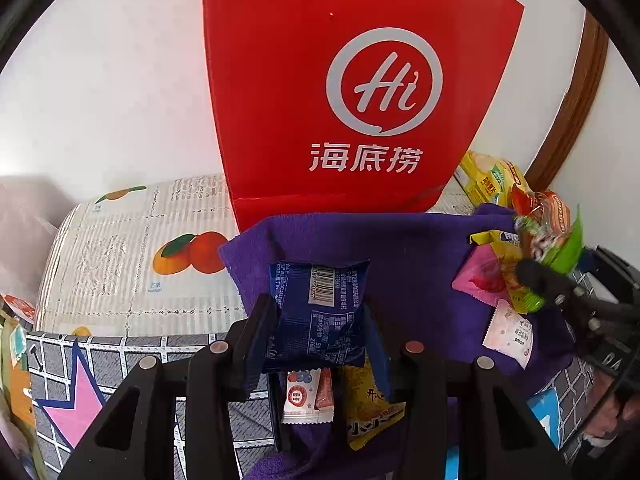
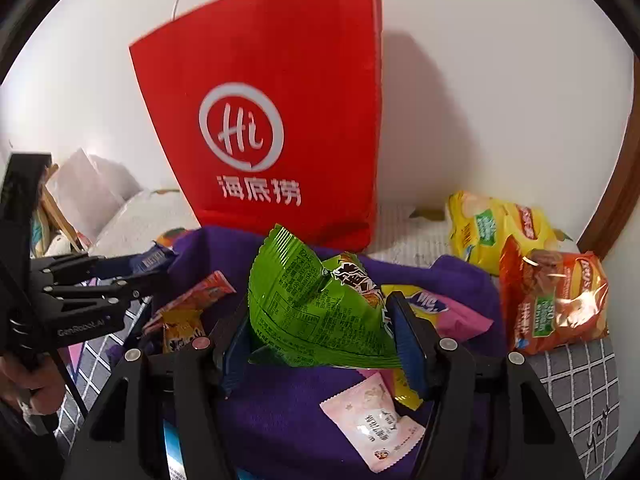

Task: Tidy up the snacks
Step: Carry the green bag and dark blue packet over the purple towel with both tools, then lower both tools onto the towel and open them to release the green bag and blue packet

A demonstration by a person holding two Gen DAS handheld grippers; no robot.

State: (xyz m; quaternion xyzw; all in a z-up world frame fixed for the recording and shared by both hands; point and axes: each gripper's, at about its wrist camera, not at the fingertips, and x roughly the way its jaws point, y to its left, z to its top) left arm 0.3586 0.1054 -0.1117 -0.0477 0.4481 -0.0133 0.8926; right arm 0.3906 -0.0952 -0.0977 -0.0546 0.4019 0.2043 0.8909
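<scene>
A: Status of left gripper (image 1: 320, 320)?

B: Jaws narrow, clamped on blue packet (image 1: 318, 312), barcode side up. Held above purple cloth (image 1: 400, 248), near its front edge.

A: Right gripper (image 2: 320, 328)?

B: Jaws wider, clamped on green packet (image 2: 316, 304), crumpled, top seal pointing up. Held above middle of cloth.

A: Remaining snacks?

B: Pale pink sachet (image 2: 372, 424) flat on cloth near front edge. Pink packet (image 2: 456, 320) and yellow packet (image 2: 404, 392) partly hidden behind right jaw. Orange-red packet (image 2: 196, 296) toward left edge of cloth. Two chip bags, yellow (image 2: 488, 232) and orange (image 2: 556, 300), off cloth at right, near wall.

A: Step in hand?

B: Judged: transfer stage, one packet lifted per gripper. Destination probably red bag (image 2: 280, 80), upright behind rear edge of cloth, against wall. Mouth not visible in either view; contents unknown.

A: Requirements for next move?

B: Raise both packets above bag rim, clear string handles, release over opening one at a time. Keep grippers apart to avoid collision. Watch light paper bag for tipping on contact.
</scene>
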